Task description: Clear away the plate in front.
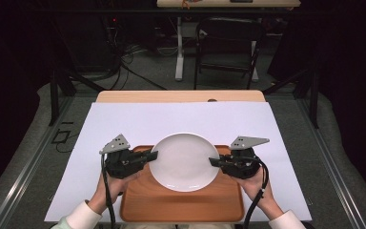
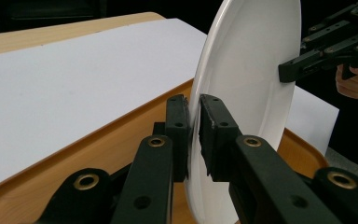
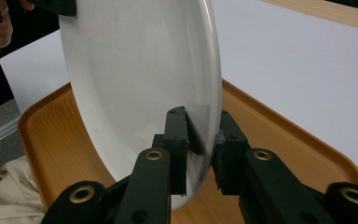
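A round white plate is held over an orange-brown wooden tray near the table's front. My left gripper is shut on the plate's left rim, and my right gripper is shut on its right rim. In the left gripper view the rim of the plate runs between my jaws, left gripper, with the other gripper clamped on the far edge. In the right gripper view the plate passes between my right gripper, above the tray.
A white sheet covers the wooden table under the tray. A dark folding chair and a white table leg stand on the floor beyond. Metal rails run along both sides of the table.
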### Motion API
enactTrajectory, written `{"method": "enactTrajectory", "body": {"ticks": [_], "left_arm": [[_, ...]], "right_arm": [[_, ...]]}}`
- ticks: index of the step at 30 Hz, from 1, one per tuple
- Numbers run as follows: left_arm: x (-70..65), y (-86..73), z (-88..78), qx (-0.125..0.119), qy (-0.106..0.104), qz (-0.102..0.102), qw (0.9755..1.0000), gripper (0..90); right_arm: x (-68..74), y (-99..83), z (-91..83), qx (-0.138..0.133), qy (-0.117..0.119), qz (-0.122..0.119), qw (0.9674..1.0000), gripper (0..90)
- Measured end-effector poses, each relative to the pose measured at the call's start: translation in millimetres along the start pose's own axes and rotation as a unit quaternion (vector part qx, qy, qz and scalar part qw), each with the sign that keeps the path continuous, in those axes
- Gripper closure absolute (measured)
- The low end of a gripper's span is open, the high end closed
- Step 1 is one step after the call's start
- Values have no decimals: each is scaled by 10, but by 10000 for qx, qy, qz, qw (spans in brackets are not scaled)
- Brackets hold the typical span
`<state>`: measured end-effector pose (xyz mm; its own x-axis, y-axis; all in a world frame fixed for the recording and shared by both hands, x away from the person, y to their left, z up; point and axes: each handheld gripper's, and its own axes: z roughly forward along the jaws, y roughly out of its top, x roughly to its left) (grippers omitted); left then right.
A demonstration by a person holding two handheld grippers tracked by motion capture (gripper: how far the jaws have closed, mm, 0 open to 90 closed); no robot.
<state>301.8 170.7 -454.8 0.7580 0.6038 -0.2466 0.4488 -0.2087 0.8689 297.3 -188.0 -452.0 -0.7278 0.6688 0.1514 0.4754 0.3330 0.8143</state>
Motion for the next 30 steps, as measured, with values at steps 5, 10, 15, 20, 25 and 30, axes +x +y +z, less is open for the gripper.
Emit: {"method": "enactTrajectory", "body": {"ticks": [5, 10, 15, 20, 25, 30], "left_arm": [[-9, -43, -15, 56, -16, -48, 10000, 820], [-17, -85, -30, 107, -19, -89, 9999, 820], [-20, -128, -27, 224, -18, -168, 9996, 820], [-14, -172, -19, 406, -41, -205, 9990, 821], [0, -202, 16, 644, -71, -237, 9976, 820], [16, -229, 60, 795, -70, -268, 9965, 817]], "right_arm": [[30, -28, 8, 70, 35, 44, 10000, 782], [53, -55, 24, 148, 78, 78, 9998, 783], [67, -93, 50, 268, 134, 166, 9994, 783], [86, -134, 79, 403, 177, 252, 9987, 783], [84, -173, 115, 560, 219, 300, 9977, 783], [62, -196, 157, 702, 219, 325, 9968, 784]]}}
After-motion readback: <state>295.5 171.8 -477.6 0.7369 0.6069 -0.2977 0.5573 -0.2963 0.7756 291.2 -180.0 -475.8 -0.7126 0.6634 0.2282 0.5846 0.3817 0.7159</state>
